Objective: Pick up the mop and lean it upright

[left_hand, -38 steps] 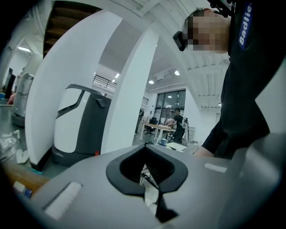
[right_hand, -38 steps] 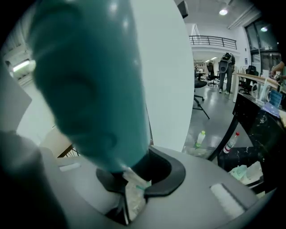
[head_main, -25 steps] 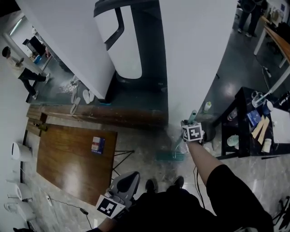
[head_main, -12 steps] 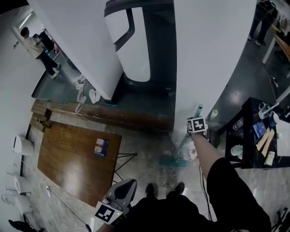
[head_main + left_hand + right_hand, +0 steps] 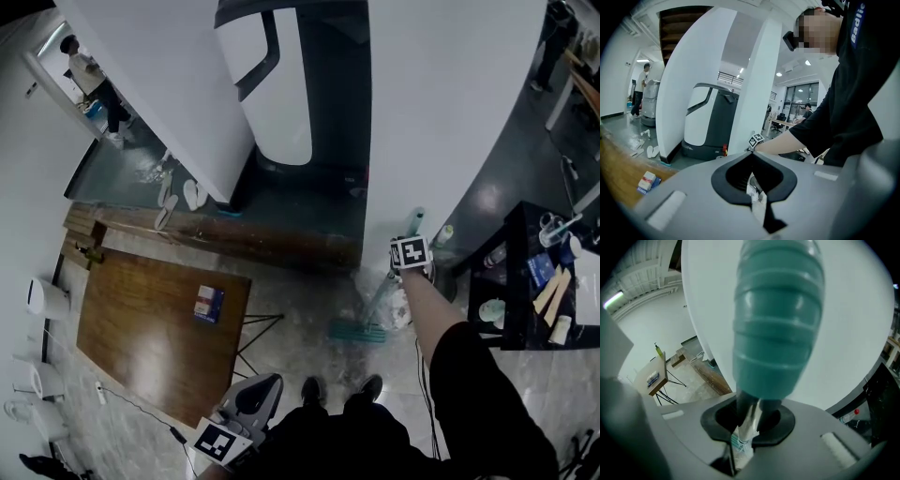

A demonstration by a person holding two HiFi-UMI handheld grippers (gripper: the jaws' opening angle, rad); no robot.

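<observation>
The mop stands almost upright by the curved white wall (image 5: pixel 441 112). Its teal head (image 5: pixel 356 330) rests on the floor, and its shaft (image 5: pixel 380 295) rises to my right gripper (image 5: pixel 411 251), which is shut on it just below the teal grip (image 5: pixel 417 218). In the right gripper view the ribbed teal grip (image 5: pixel 778 319) fills the middle, and the metal shaft (image 5: pixel 749 416) is pinched in the right gripper (image 5: pixel 750 409). My left gripper (image 5: pixel 246 405) hangs low near my legs, away from the mop. In its own view the left gripper (image 5: pixel 753 154) is shut and holds nothing.
A wooden table (image 5: pixel 131 337) with a small box (image 5: pixel 206 302) stands at the left. A black shelf (image 5: pixel 511 272) with bottles is at the right, close to the mop. A floor-cleaning machine (image 5: pixel 281 94) sits in the gap behind. My shoes (image 5: pixel 342 386) are just below the mop head.
My right gripper has carried the top of the handle a little toward the white wall, so the mop stands steeper. The mop head stays on the floor. My left gripper has barely moved.
</observation>
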